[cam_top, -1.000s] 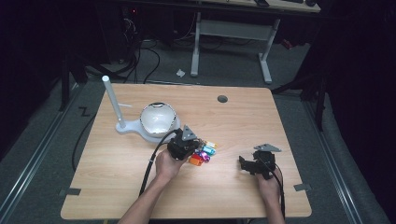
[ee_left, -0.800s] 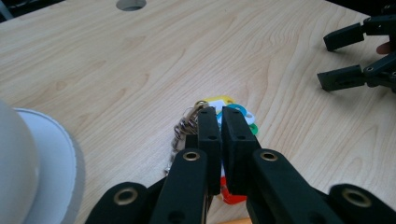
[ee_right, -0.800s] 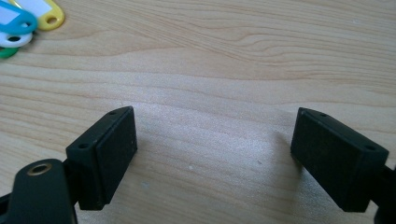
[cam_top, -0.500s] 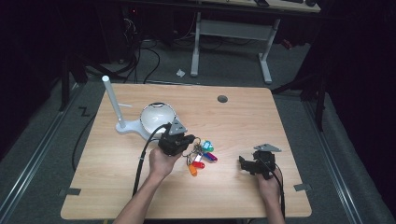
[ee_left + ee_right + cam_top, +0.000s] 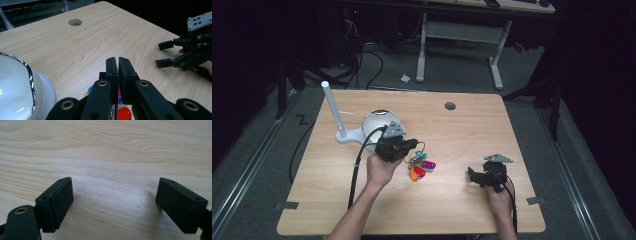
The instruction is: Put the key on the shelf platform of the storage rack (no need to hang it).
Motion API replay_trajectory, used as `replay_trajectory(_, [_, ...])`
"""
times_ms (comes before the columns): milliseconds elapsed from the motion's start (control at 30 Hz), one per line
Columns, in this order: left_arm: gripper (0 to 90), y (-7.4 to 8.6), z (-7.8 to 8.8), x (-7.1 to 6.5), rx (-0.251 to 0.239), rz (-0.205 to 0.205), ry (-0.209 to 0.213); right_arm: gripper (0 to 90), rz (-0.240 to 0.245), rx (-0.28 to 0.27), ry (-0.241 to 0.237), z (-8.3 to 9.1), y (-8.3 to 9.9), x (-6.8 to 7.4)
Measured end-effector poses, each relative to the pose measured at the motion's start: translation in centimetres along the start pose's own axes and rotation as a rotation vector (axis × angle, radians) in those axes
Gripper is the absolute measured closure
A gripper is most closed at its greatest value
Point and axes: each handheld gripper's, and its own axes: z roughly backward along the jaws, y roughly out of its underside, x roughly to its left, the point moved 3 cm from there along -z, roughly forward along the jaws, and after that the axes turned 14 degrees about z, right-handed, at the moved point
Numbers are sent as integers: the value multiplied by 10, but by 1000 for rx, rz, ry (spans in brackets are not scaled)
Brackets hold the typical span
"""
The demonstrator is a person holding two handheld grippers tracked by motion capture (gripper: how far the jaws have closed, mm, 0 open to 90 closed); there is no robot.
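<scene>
Bunch of coloured key tags (image 5: pixel 419 166) just right of the white dome (image 5: pixel 380 125), hanging beneath the left tongs (image 5: pixel 411 145), pressed together, apparently on the ring. Best lifted straight up and slowly, wrist level, so the tags swing little and clear the bench (image 5: pixel 462 125). Right tongs (image 5: pixel 473 175), well right of the dome, spread wide over bare wood; better kept low and ready to steady the bunch

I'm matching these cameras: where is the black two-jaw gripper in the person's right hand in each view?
High view: right gripper, lower right, jaws open.
Left gripper view: same gripper at the right edge, farther off.
Right gripper view: its own jaws, bottom corners.
Shared landmark: light wood tabletop.
</scene>
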Motion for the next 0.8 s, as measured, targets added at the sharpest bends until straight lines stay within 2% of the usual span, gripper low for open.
replay_trajectory(400, [876,-19,23,-1,4,-14,20,145,0,0,0,0,0,0])
replay_trajectory(600, [876,-31,39,-2,21,-35,10,145,0,0,0,0,0,0])
replay_trajectory(800, [876,-38,53,6,17,-1,15,145,0,0,0,0,0,0])
